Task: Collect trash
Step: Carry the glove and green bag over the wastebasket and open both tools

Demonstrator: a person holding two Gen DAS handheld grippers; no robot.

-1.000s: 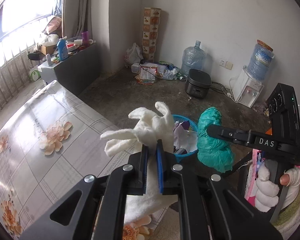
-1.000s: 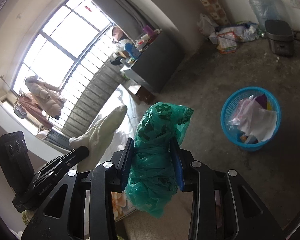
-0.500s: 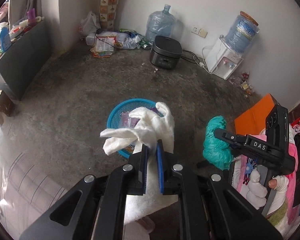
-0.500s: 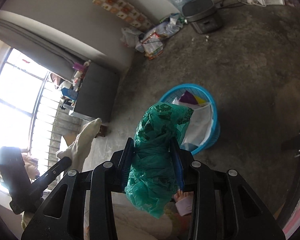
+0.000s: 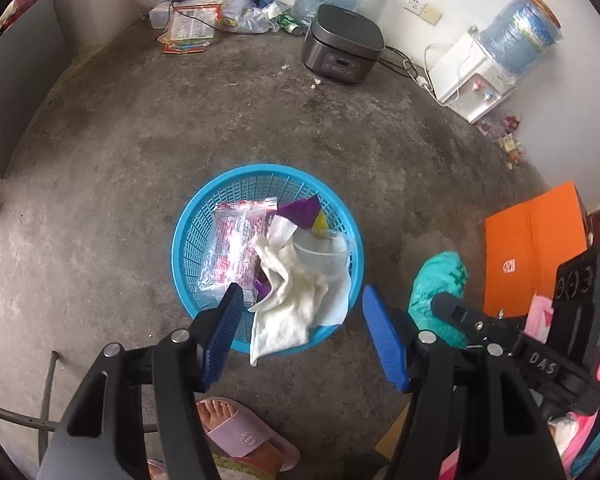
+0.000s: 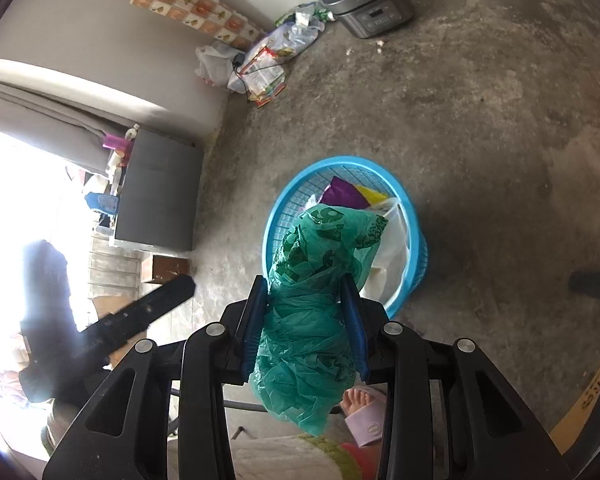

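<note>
Blue-padded left tool (image 5: 300, 332), jaws just sprung wide, nothing between them; aimed steeply down over the round sky-blue plastic mesh basket (image 5: 188, 248) on the bare concrete floor (image 5: 100, 160). White crumpled cloth glove (image 5: 288, 300) now lying in that basket, draped across the near rim, one corner hanging outside; judged freshly let go, hence the spread jaws directly above. Beneath and beside it, earlier rubbish: clear pink-printed plastic packet (image 5: 236, 248), purple wrapper (image 5: 300, 210), clear plastic cup (image 5: 320, 254).

Right tool (image 6: 306, 320) clamped at a middling width on a bunched teal-green plastic bag (image 6: 320, 292), pads pressing both flanks, loose ends spilling above and below. Held just short of the basket (image 6: 276, 216), pointing down toward it; likely waiting its turn to drop. Seen from the left wrist, same bag (image 5: 440, 284) hovering beside the basket rim, not yet over it.

Further out: pink slippered foot (image 5: 240, 428) near the basket, dark rice cooker (image 5: 342, 50) by the wall, well apart.
</note>
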